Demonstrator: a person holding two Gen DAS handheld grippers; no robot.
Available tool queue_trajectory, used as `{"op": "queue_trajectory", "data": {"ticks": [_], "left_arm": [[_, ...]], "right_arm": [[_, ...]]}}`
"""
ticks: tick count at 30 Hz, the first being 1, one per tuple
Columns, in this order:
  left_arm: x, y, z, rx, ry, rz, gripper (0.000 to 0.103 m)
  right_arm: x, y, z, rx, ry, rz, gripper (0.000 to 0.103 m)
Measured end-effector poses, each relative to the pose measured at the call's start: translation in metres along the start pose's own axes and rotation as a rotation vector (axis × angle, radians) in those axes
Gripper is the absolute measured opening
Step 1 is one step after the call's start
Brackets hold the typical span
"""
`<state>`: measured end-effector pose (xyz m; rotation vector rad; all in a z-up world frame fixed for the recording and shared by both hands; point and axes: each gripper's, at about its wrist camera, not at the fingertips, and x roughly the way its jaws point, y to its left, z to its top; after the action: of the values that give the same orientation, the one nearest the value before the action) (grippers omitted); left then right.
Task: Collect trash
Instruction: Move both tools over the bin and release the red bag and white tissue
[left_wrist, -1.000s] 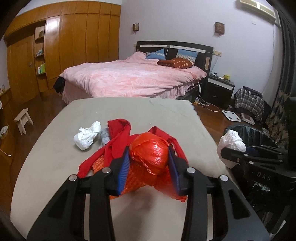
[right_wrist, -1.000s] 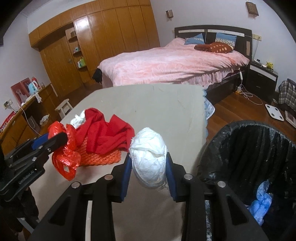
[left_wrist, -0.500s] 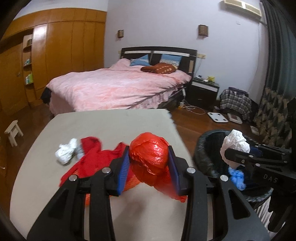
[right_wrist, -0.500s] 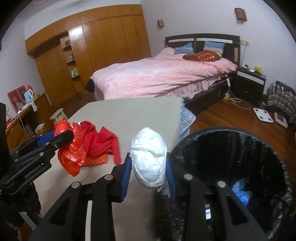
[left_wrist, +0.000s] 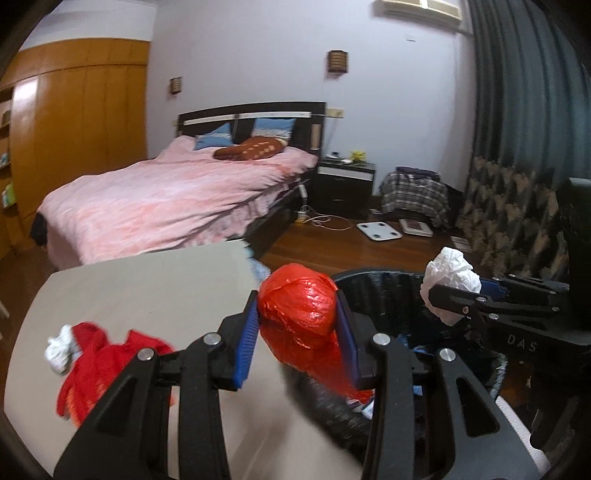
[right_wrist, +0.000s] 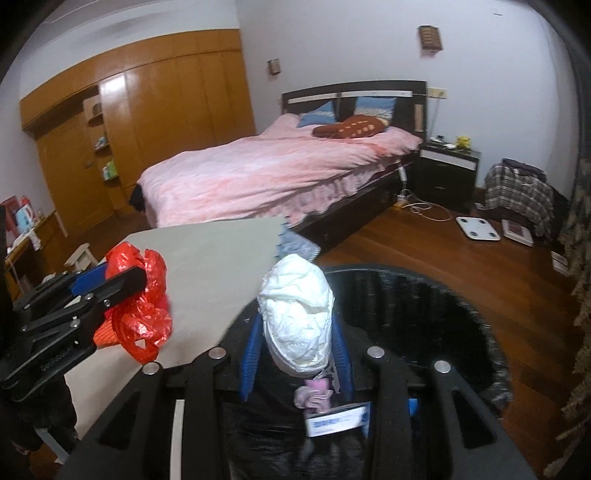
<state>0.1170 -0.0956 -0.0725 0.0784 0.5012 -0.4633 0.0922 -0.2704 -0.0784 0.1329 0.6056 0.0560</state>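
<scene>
My left gripper (left_wrist: 297, 314) is shut on a crumpled red plastic bag (left_wrist: 299, 306), held at the near rim of a black-lined trash bin (left_wrist: 373, 284). My right gripper (right_wrist: 295, 332) is shut on a white crumpled paper wad (right_wrist: 295, 314), hanging over the open bin (right_wrist: 424, 295). In the left wrist view the white wad (left_wrist: 452, 277) shows at the right, over the bin. In the right wrist view the red bag (right_wrist: 144, 295) hangs at the left, over the table's edge. Trash lies inside the bin: a pink scrap (right_wrist: 314, 397) and a white box (right_wrist: 334, 421).
On the beige table (left_wrist: 147, 284) lie a red cloth on an orange net (left_wrist: 99, 354) and a white crumpled wad (left_wrist: 59, 349). Beyond stand a pink bed (left_wrist: 166, 199), a nightstand (left_wrist: 345, 184) and a wooden wardrobe (right_wrist: 155, 110). A scale (right_wrist: 476, 228) lies on the wooden floor.
Both grippers have swung right from over the table to the trash bin, each still holding its trash. The red cloth and white wad stay behind at the left.
</scene>
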Motion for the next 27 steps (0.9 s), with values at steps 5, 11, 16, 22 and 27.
{"op": "queue_trajectory", "data": {"ticks": [5, 11, 16, 22, 27], "left_arm": [[0.021, -0.024, 0.006, 0.028, 0.005, -0.055, 0.038], [0.045, -0.051, 0.011, 0.051, 0.015, -0.111, 0.038], [0.064, -0.066, 0.012, 0.069, 0.029, -0.146, 0.054], [0.068, -0.055, 0.01, 0.052, 0.041, -0.134, 0.077], [0.053, -0.036, 0.009, 0.057, 0.022, -0.073, 0.09]], "right_arm": [[-0.007, -0.03, 0.0, 0.023, -0.012, -0.056, 0.035], [-0.006, -0.055, -0.004, 0.047, -0.007, -0.099, 0.035], [0.0, -0.067, -0.006, 0.054, -0.003, -0.138, 0.047], [-0.006, -0.075, -0.007, 0.067, -0.035, -0.181, 0.088], [-0.015, -0.068, -0.006, 0.08, -0.064, -0.173, 0.097]]}}
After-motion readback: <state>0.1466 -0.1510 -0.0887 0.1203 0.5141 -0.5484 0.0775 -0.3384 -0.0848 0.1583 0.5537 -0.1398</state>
